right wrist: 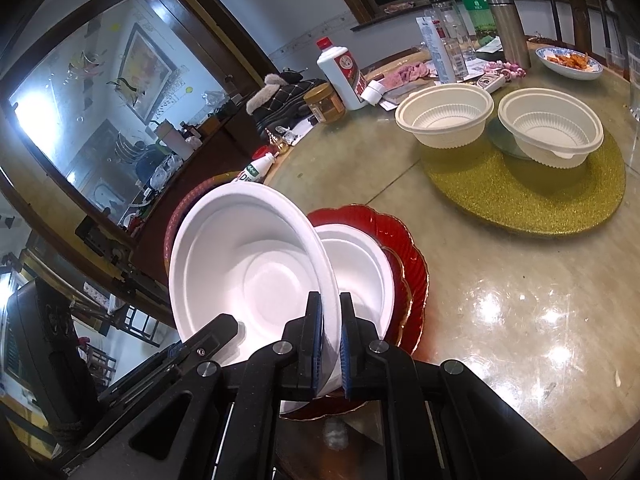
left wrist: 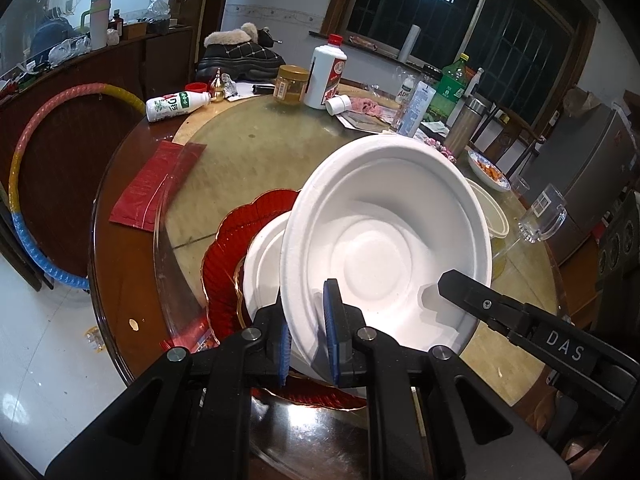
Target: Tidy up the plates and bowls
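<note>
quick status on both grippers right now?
Left gripper: shut on the rim of the tilted white bowl.
Right gripper: shut on the opposite rim of the same bowl.

On your desk a white liquor bottle with a red cap stands beside a peanut-butter jar, and a small white milk bottle lies on its side near the far edge. A red packet lies flat at the left, a fur-lined boot sits behind, and a striped hoop leans off the desk's left side
</note>
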